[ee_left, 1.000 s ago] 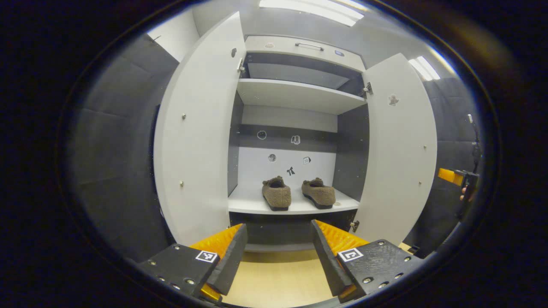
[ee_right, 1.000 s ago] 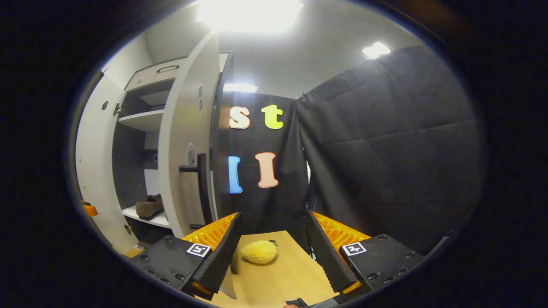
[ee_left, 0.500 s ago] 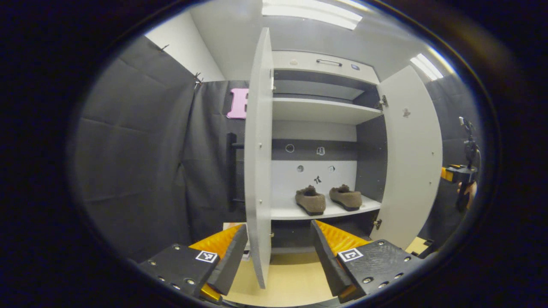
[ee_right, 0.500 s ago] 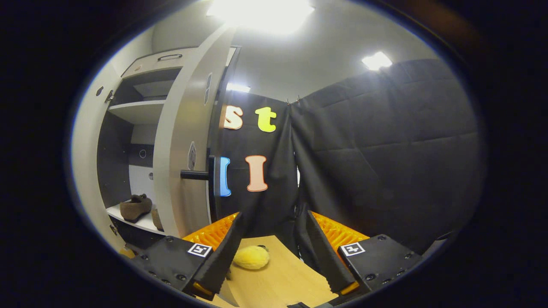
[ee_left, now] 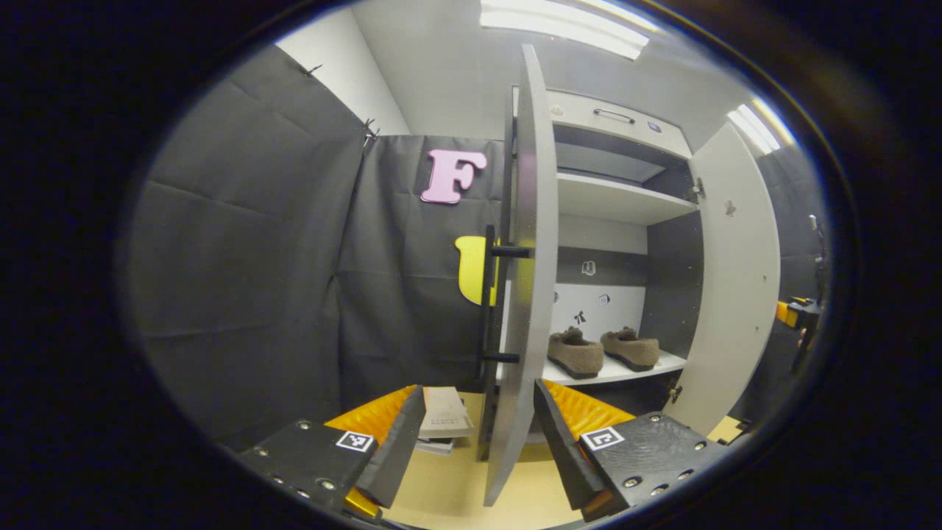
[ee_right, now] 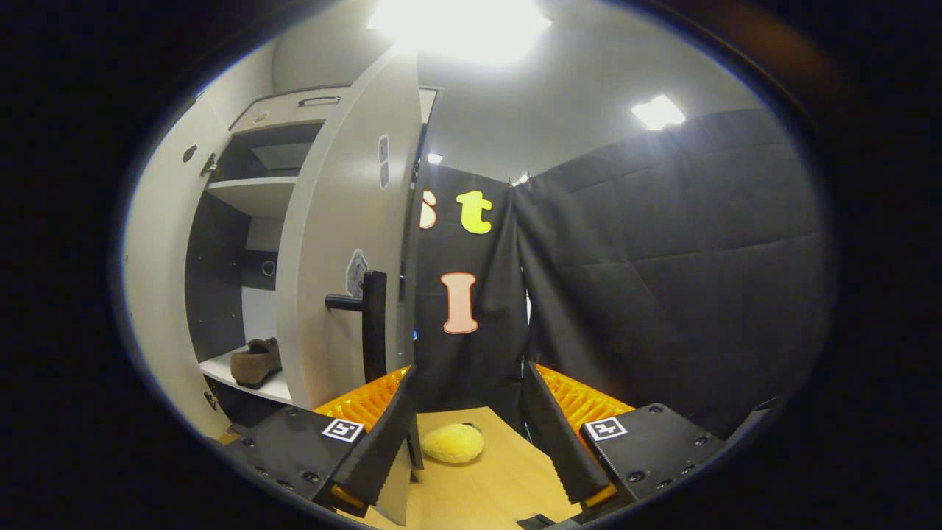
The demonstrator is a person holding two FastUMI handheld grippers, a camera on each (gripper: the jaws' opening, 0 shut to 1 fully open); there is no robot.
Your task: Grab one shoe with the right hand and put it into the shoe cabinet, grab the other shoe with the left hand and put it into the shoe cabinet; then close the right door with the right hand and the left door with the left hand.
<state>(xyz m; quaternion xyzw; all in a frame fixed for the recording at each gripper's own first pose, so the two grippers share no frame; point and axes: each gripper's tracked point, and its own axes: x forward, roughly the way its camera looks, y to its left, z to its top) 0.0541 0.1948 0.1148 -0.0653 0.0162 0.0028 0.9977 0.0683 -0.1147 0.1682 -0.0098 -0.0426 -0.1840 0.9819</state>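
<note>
Left gripper view: the left gripper (ee_left: 478, 434) sits at the bottom centre with its fingers spread wide and holding nothing. The edge of the left door (ee_left: 524, 280) stands upright between them, seen nearly edge-on, its dark handle (ee_left: 489, 302) on the side facing left. Right of the door, the open shoe cabinet (ee_left: 625, 199) fills the centre right of the frame; two brown shoes (ee_left: 575, 353) (ee_left: 631, 349) rest side by side on its lower shelf (ee_left: 611, 372). The right door (ee_left: 736, 280) stands open at the right, and the right gripper (ee_left: 798, 313) appears small at the far right edge. Stacked books (ee_left: 444, 423) lie on the floor at lower centre.

Right gripper view: the right gripper (ee_right: 471, 434) at the bottom centre also has its fingers wide apart, empty. The right door (ee_right: 346, 265) with its handle (ee_right: 372, 324) stands left of centre; one shoe (ee_right: 255, 363) shows on the shelf at lower left. A yellow plush toy (ee_right: 452, 443) lies on a wooden surface (ee_right: 486, 486) between the fingers.
</note>
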